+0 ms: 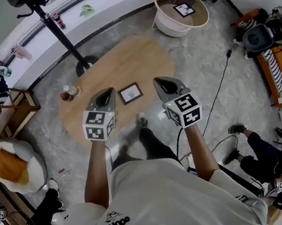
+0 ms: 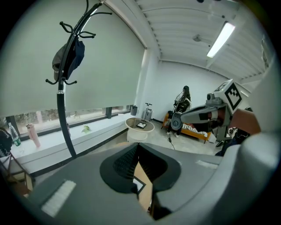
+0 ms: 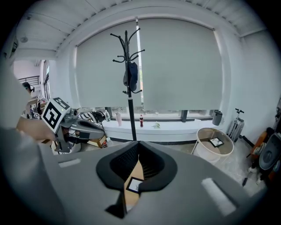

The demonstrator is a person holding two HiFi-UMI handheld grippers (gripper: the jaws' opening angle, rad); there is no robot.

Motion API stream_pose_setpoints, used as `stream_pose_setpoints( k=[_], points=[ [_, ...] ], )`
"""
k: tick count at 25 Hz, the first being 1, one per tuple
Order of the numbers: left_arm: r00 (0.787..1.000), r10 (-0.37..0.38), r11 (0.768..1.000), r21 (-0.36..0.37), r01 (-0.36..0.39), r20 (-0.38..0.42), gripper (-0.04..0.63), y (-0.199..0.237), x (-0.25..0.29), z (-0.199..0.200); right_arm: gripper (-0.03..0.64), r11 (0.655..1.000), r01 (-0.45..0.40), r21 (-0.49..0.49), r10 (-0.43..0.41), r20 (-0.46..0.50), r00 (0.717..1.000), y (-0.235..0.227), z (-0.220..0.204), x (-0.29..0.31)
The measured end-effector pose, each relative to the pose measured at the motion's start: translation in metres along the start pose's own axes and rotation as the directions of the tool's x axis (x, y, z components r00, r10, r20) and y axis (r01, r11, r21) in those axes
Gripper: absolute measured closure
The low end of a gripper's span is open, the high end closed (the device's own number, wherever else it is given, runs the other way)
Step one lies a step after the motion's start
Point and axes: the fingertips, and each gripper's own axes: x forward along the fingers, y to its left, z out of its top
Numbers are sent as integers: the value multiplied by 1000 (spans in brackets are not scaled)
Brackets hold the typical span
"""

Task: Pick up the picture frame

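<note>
Picture frame (image 1: 130, 93) lies flat, face up, on the wooden table (image 1: 144, 58).
Its long axis runs left-right, slightly tilted. The left gripper (image 1: 107, 92) and right gripper (image 1: 161, 81) are both pressed together and empty. The shirt (image 1: 157, 199) print is illegible.

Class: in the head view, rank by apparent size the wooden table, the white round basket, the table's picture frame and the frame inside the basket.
1. wooden table
2. white round basket
3. picture frame and frame inside the basket: nearly alike; the second sits farther from the camera, so unranked.
</note>
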Motion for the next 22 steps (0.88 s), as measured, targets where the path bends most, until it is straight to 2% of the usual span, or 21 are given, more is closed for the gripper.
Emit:
stream_pose_setpoints(
  k=[6,11,15,22],
  points=[
    [996,49,999,-16,-50,-73,584,21,34,-18,612,999,-53,5,54,-33,998,-28,-11,44],
    [989,92,993,-56,-99,-119,584,40,56,-45,612,997,-77,19,78,-75,994,-47,-32,75],
    [979,115,986,-97,-133,-171,583,50,73,-72,612,993,-102,57,108,-114,988,-57,-58,101],
    [958,141,968,-168,-186,-249,583,73,108,-124,609,986,-155,66,166,-208,964,-65,-110,163]
  ],
)
